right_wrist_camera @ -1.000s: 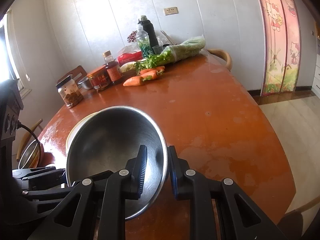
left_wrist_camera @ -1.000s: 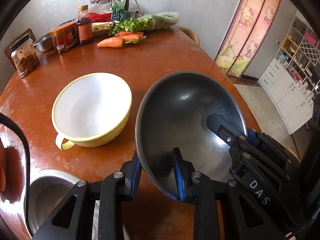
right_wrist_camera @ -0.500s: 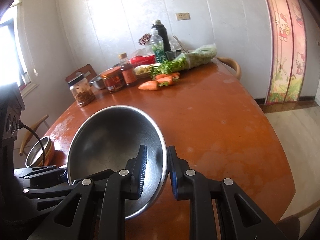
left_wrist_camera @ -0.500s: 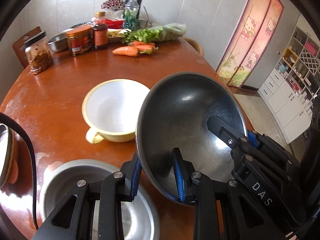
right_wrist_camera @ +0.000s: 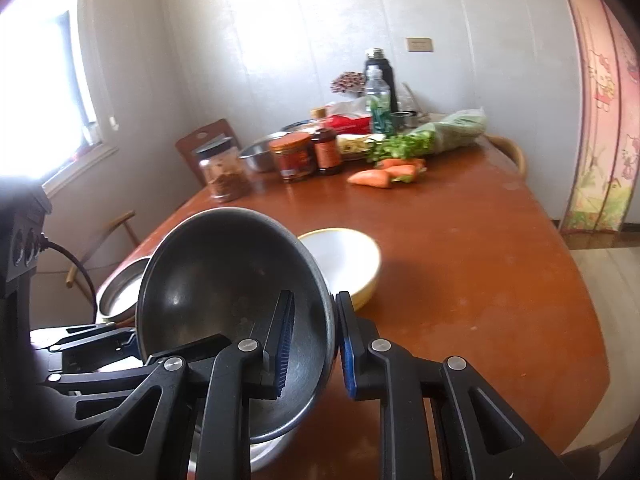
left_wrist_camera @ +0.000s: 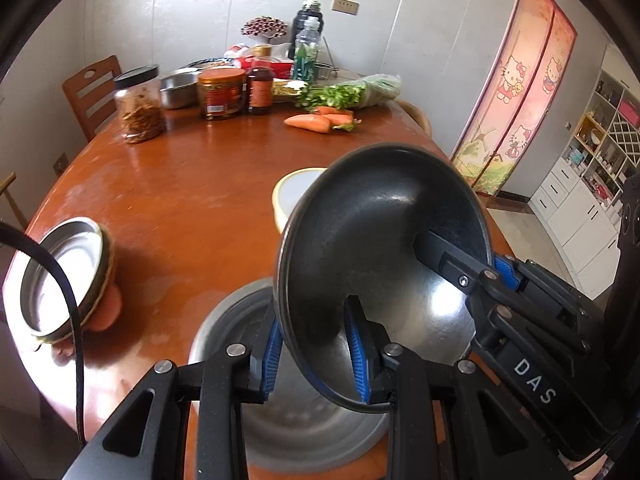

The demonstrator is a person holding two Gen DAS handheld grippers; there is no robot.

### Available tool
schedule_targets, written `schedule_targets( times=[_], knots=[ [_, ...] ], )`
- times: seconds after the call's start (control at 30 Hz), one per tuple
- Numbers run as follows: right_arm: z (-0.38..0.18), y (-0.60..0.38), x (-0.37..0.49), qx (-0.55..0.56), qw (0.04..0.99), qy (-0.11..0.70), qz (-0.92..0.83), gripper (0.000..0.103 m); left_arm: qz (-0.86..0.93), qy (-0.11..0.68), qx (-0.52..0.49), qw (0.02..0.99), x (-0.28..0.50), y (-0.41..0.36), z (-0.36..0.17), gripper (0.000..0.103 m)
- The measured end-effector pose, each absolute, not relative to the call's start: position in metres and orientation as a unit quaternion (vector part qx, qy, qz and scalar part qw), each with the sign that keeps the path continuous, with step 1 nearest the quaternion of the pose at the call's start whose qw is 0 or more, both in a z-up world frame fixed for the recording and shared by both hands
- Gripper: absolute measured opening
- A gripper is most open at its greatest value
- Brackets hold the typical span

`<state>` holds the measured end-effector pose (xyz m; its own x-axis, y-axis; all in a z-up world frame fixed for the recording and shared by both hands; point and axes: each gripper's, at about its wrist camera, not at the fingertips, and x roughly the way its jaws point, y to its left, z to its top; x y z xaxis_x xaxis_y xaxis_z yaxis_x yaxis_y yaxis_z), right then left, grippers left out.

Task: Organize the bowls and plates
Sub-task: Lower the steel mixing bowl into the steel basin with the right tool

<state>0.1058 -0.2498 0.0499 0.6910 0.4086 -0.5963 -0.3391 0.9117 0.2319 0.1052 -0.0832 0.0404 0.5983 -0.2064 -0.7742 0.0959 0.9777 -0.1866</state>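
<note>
Both grippers clamped on one steel bowl, held tilted over a second steel bowl on the desk.

Desk (left_wrist_camera: 192, 184): clutter at 12 o'clock, yellow bowl (right_wrist_camera: 340, 260) mid-desk behind the held bowl, stacked dish (left_wrist_camera: 60, 276) at 9 o'clock. Lower steel bowl (left_wrist_camera: 288, 412) sits directly under the carried steel bowl (left_wrist_camera: 384, 248). Left gripper (left_wrist_camera: 316, 356) jaws pinch the near rim; right gripper (right_wrist_camera: 312, 344) jaws fully closed on the rim opposite. To nest cleanly, I'd level the rim first, centre it over the lower bowl, lower evenly, release both sides together.
</note>
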Motion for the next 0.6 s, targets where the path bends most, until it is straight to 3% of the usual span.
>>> schedule_targets(
  times=[0.6],
  knots=[
    [0.043,-0.206,0.053,0.028,0.904,0.362,0.226,0.023,-0.076,0.446,-0.062,0.890,0.059,-0.050,0.035,0.029]
  ],
)
